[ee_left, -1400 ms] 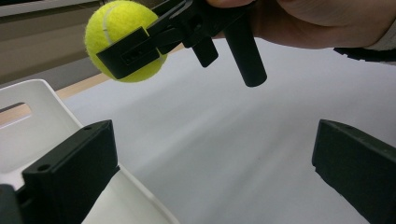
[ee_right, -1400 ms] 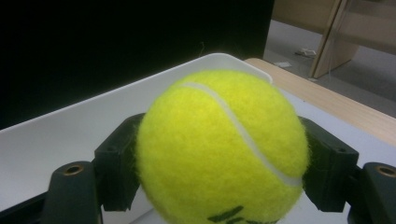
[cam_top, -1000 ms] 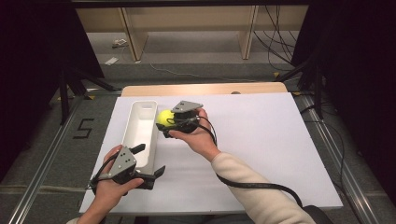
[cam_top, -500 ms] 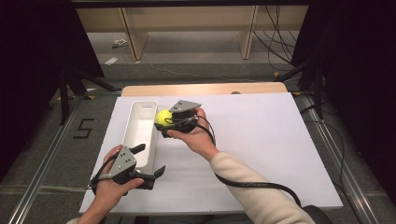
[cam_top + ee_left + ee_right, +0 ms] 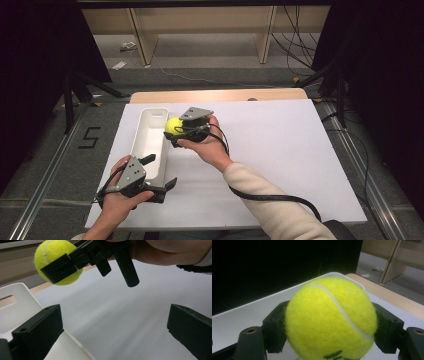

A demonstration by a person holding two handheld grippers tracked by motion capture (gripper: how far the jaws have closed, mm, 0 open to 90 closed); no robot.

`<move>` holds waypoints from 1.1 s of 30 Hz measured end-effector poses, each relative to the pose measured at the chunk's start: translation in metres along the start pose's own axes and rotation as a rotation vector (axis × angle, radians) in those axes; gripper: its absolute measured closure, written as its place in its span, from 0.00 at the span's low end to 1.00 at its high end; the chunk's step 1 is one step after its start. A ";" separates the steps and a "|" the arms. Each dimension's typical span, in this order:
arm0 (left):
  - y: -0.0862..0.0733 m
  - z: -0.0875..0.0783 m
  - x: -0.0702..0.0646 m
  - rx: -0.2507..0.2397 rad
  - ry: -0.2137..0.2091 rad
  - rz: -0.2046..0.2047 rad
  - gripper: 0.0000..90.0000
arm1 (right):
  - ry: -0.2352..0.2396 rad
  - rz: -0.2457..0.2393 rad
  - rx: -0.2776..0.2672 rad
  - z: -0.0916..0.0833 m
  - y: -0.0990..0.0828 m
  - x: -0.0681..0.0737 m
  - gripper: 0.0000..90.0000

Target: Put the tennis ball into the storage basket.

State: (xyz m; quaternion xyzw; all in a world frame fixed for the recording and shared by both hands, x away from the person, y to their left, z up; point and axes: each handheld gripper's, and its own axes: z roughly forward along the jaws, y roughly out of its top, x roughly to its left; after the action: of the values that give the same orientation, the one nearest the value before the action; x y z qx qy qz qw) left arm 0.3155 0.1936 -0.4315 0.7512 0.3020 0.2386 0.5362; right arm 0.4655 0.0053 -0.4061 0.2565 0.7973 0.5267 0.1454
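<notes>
The left gripper (image 5: 159, 179) rests low on the white table (image 5: 300, 165), jaws spread wide with nothing between them — its inner jaw beside the near end of the white tray (image 5: 150, 142). Up ahead, the right gripper (image 5: 173, 131) clamps a yellow tennis ball (image 5: 173, 125) — held above the tray's right rim

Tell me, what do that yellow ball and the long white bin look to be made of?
The ball, clamped in the right gripper, looks felt-covered: fuzzy yellow nap with a smooth white curved seam, like a tennis ball. The bin looks like moulded plastic, probably matte or faintly glossy: even white walls, rounded corners and a cut-out handle slot.
</notes>
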 end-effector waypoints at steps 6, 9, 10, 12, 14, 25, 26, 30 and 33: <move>0.000 0.000 0.000 -0.001 0.000 0.000 0.00 | 0.004 -0.002 0.001 0.002 0.000 0.001 0.29; 0.000 0.000 0.000 -0.001 0.000 0.001 0.00 | 0.005 0.002 0.004 0.002 0.000 0.002 0.29; 0.000 0.000 0.000 -0.001 0.000 0.001 0.00 | 0.006 0.002 0.005 0.003 0.000 0.002 0.30; 0.000 0.000 0.000 -0.001 0.000 0.000 0.00 | 0.006 -0.002 0.006 0.003 0.000 0.002 0.30; 0.000 0.000 0.000 -0.001 0.000 0.001 0.00 | 0.007 0.000 0.005 0.004 0.000 0.003 0.29; 0.000 0.000 0.000 -0.001 0.000 0.000 0.00 | 0.009 -0.006 0.005 0.006 0.003 0.004 0.29; 0.000 0.000 0.000 -0.001 -0.001 0.000 0.00 | 0.009 -0.006 0.004 0.006 0.003 0.004 0.30; 0.000 0.000 0.000 0.000 -0.002 0.004 0.00 | 0.011 -0.006 0.006 0.007 0.003 0.005 0.30; 0.000 0.000 0.000 0.000 -0.003 0.004 0.00 | 0.014 -0.006 0.007 0.008 0.003 0.006 0.29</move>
State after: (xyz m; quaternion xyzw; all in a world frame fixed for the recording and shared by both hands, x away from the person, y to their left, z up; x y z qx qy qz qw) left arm 0.3156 0.1935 -0.4314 0.7521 0.2998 0.2387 0.5362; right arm 0.4657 0.0157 -0.4062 0.2511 0.8007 0.5254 0.1407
